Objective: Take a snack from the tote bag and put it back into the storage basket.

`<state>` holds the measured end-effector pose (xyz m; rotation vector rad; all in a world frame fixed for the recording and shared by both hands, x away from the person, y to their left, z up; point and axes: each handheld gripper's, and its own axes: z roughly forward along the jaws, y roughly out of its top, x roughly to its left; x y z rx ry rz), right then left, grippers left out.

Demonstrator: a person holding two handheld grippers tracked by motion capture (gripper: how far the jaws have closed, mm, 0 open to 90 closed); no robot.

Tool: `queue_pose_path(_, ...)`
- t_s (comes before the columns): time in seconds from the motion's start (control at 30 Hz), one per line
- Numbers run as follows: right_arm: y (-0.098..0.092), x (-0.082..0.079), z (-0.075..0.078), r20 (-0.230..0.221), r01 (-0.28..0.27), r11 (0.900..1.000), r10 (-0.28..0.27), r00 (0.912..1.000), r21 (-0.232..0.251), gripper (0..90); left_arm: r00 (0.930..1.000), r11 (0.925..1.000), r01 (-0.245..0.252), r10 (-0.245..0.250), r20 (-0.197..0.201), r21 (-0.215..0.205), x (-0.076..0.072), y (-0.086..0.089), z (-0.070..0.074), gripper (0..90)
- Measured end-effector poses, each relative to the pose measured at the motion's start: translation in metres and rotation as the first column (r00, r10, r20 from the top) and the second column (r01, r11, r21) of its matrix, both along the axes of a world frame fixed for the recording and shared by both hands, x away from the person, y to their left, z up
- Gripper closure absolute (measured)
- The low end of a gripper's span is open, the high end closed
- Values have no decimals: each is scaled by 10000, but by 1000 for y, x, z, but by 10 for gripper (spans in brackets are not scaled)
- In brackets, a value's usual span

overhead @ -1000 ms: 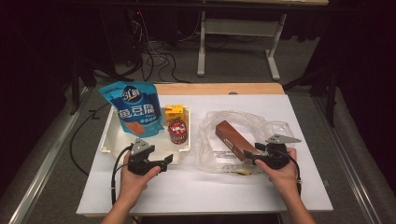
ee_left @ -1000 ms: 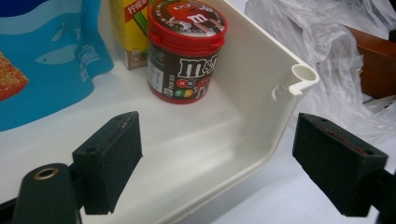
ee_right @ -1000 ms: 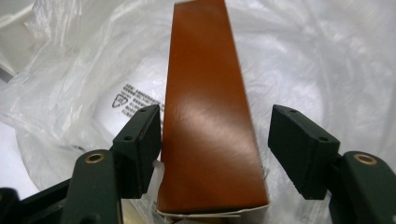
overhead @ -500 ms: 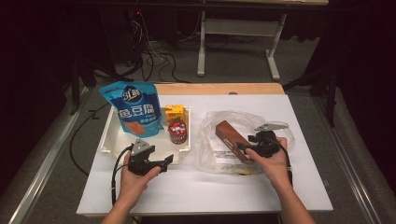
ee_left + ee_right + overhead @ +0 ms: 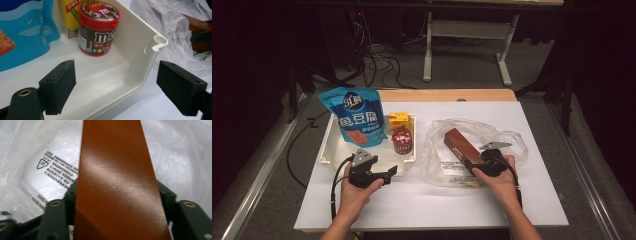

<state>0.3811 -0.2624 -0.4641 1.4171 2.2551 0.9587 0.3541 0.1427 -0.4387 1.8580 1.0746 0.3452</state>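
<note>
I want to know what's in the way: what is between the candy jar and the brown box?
In the high view, the tray's white wall and the crinkly clear bag around the brown box lie between it and the candy jar.

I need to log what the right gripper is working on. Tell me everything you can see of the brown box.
The brown box is a long, narrow carton with a glossy reddish-brown surface, faintly scuffed and showing no print on the face in view. It lies on the crumpled clear plastic bag on the white table, right of the tray, angled from upper left to lower right in the high view. Its near end sits between the jaws of the right gripper, which have just been closing on its sides.
</note>
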Motion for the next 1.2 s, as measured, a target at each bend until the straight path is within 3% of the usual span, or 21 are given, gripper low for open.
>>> queue_pose_path(0.3,-7,-7,26,531,-336,9981,308,9981,526,433,10000,10000,48,-48,29,12,0,-1,0,164)
queue_pose_path(0.57,-3,-21,56,919,-919,9938,859,9921,625,433,9986,9994,138,-121,509,-313,-4,-1,6,167)
queue_pose_path(0.8,3,-37,68,1160,-1488,9865,1403,9833,682,433,9938,9954,774,-724,848,-565,-9,-5,11,164)
queue_pose_path(0.93,6,-47,74,1255,-1864,9805,1775,9761,628,433,9911,9932,850,-762,1089,-790,-10,-10,17,146)
queue_pose_path(1.1,4,-58,74,1260,-2196,9735,2103,9695,646,433,9805,9839,1588,-1474,1300,-817,-13,-24,24,60)
queue_pose_path(1.2,2,-64,73,1221,-2405,9691,2325,9649,549,433,9675,9727,2207,-2089,1425,-723,-13,-33,28,26)
